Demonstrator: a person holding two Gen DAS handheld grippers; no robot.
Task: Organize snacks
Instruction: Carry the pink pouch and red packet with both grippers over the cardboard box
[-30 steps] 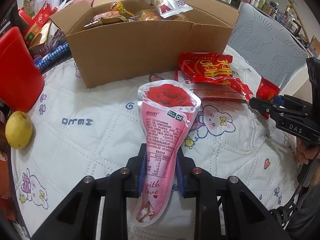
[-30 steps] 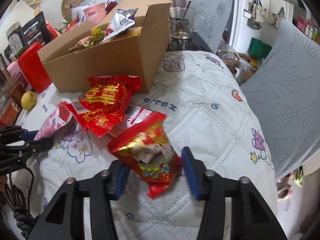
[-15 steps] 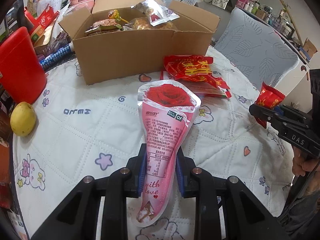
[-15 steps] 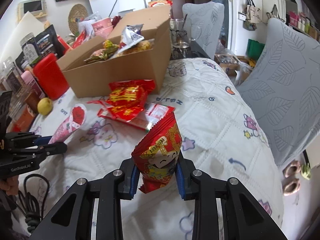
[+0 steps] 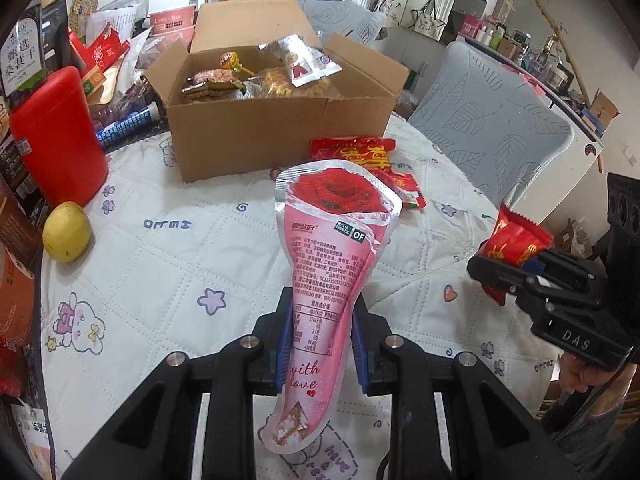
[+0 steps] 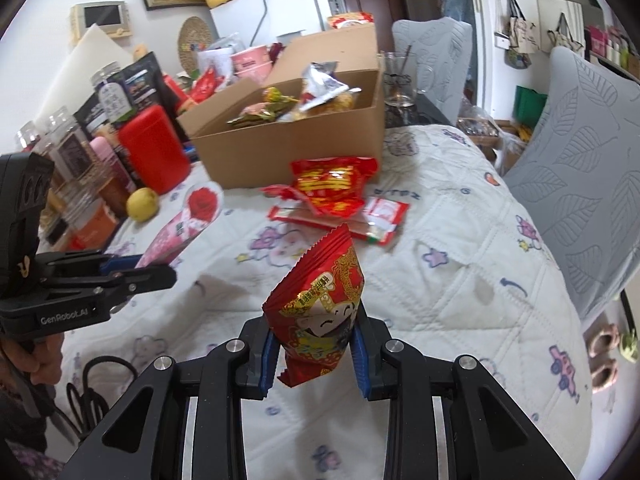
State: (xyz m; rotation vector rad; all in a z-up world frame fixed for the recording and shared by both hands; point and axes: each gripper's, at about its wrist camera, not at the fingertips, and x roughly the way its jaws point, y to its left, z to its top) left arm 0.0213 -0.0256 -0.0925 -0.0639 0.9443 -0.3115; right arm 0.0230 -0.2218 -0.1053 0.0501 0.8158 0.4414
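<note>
Left wrist view, claw: left gripper (image 5: pixel 320 332) clamped on the narrow lower half of a pink rose-print pouch (image 5: pixel 334 248), held upright above the quilted tablecloth (image 5: pixel 160 280).
Left wrist view, destination: open cardboard box (image 5: pixel 276 136) at the far side, already holding a lollipop (image 5: pixel 230 60) and several wrapped snacks.
Left wrist view, still loose: red snack bags (image 5: pixel 360 156) on the cloth just right of the box's near corner.
Left wrist view, other claw: right gripper (image 5: pixel 508 268) at the right edge, closed on a small red packet (image 5: pixel 516 240).
Left wrist view, writing: "with love" low on the pouch; "OF" in a dark tag near its middle; small-print Chinese text not readable; "DAS" on the right tool's body.
Left wrist view, surroundings: yellow fruit (image 5: pixel 66 232) and red canister (image 5: pixel 56 136) at the left.
Right wrist view, claw: right gripper (image 6: pixel 316 356) pinching the red packet (image 6: pixel 320 312) at its lower half, clear of the cloth.
Right wrist view, other claw: left gripper (image 6: pixel 156 268) at the left, with the pink rose-print pouch (image 6: pixel 184 224) in its grip.
Right wrist view, writing: "GenRobot.AI" on the left tool; gold Chinese characters on the packet, not legible; cartoon smiling face printed below them.
Handling advice: carry each item over the box rim before opening; the tall pouch may flop, so lower it flat into a gap; one hand at a time, probably, to avoid crowding the opening.
</note>
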